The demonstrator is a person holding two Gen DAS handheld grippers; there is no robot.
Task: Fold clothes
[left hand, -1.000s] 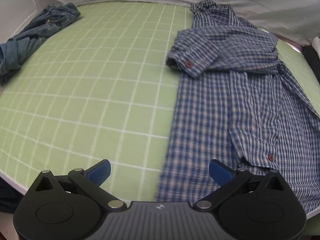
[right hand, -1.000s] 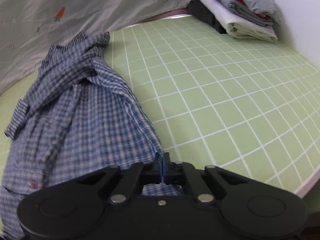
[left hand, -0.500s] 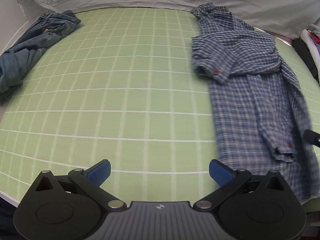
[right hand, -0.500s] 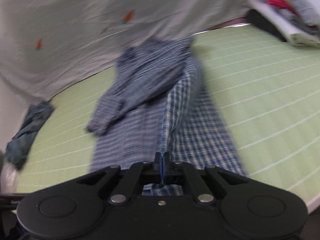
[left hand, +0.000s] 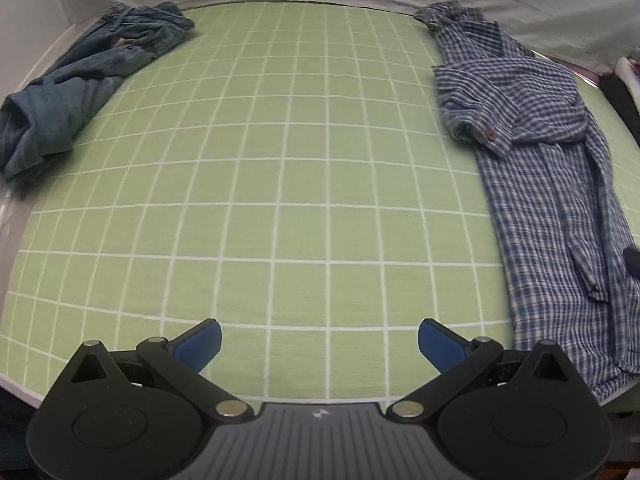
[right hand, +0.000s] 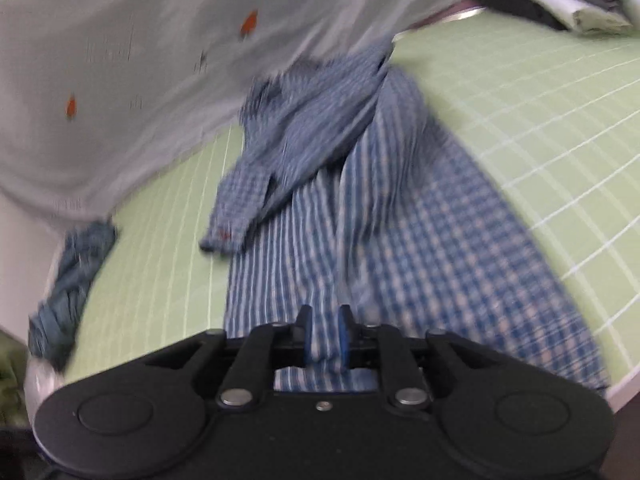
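Blur smears the whole right wrist view, so the weave of the plaid shirt (right hand: 360, 216) reads only as streaked blue and white check. In the left wrist view a crumpled denim garment (left hand: 76, 92) lies bunched at the far left edge of the green gridded tabletop (left hand: 280, 160), partly cut off by the rim. The left gripper (left hand: 319, 344) hovers low over bare mat, jaws spread wide and empty, blue pads showing. Well to the right, the shirt lies lengthwise, a buttoned cuff folded across its upper half, its near hem cut off by the frame. The right gripper (right hand: 325, 340) sits over that hem with jaws parted slightly, cloth between the pads; whether they pinch it I cannot tell. Pale sheeting (right hand: 140, 60) with small orange marks drapes behind.
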